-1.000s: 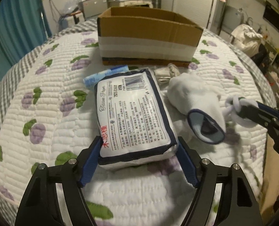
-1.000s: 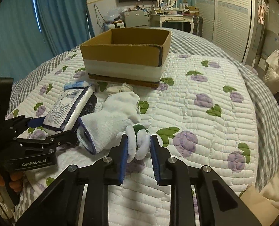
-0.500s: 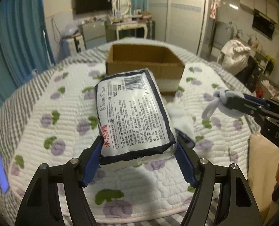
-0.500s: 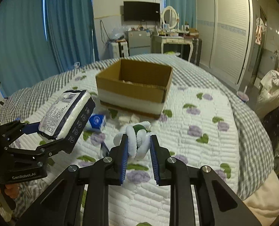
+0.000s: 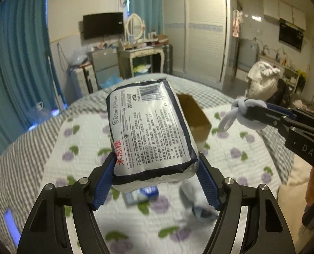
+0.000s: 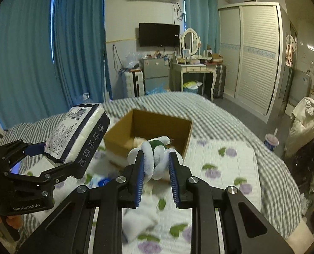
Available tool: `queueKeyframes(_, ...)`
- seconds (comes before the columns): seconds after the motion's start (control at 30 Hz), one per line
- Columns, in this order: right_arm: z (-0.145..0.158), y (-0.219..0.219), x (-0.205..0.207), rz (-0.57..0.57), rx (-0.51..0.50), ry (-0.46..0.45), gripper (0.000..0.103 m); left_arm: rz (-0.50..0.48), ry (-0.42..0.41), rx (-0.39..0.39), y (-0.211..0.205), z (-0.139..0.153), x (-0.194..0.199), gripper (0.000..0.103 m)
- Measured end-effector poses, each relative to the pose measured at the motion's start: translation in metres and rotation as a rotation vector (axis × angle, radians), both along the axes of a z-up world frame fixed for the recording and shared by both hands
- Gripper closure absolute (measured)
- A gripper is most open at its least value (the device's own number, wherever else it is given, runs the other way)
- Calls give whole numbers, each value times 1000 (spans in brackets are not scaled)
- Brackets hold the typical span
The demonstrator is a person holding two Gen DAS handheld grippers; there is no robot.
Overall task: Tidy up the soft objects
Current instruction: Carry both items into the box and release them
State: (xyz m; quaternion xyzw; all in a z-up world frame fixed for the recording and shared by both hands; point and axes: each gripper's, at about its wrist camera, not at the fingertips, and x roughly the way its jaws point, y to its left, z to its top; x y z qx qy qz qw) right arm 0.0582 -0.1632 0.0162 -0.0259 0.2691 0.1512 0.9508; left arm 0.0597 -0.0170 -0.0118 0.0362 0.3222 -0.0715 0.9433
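The tissue pack (image 5: 150, 131) reads "Tissue Paper" in script, has red Chinese characters, small black print and a barcode; its wrapper is white with a dark navy border. The left gripper (image 5: 157, 175) clamps the pack's near end between its blue pads, and the pack sticks out toward 12 o'clock, above the quilt (image 5: 82, 148). On the other tool "DAS" is printed; in the right wrist view the left tool shows "GenRobot.AI". The right gripper (image 6: 156, 169) is closed on a white knotted plush toy (image 6: 154, 156) with a green patch. The cardboard box (image 6: 178, 135) lies at 12 o'clock beyond the toy.
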Motion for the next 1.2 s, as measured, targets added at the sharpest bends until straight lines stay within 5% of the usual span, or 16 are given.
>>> queueKeyframes(0.3, -1, 15, 99, -22, 27, 1, 81, -35, 0, 26, -10, -9, 95, 31)
queueKeyframes(0.67, -65, 21, 217, -56, 50, 105, 79, -68, 82, 63, -8, -64, 186, 31)
queueKeyframes(0.77, -80, 14, 226, -69, 92, 122, 54, -71, 81, 58, -9, -71, 187, 25)
queueKeyframes(0.93, -78, 8, 221, -113, 88, 127, 51, -30, 73, 49, -10, -64, 181, 23)
queueKeyframes(1.2, -6, -9, 166, -131, 92, 47, 27, 0, -19, 86, -7, 4, 131, 23)
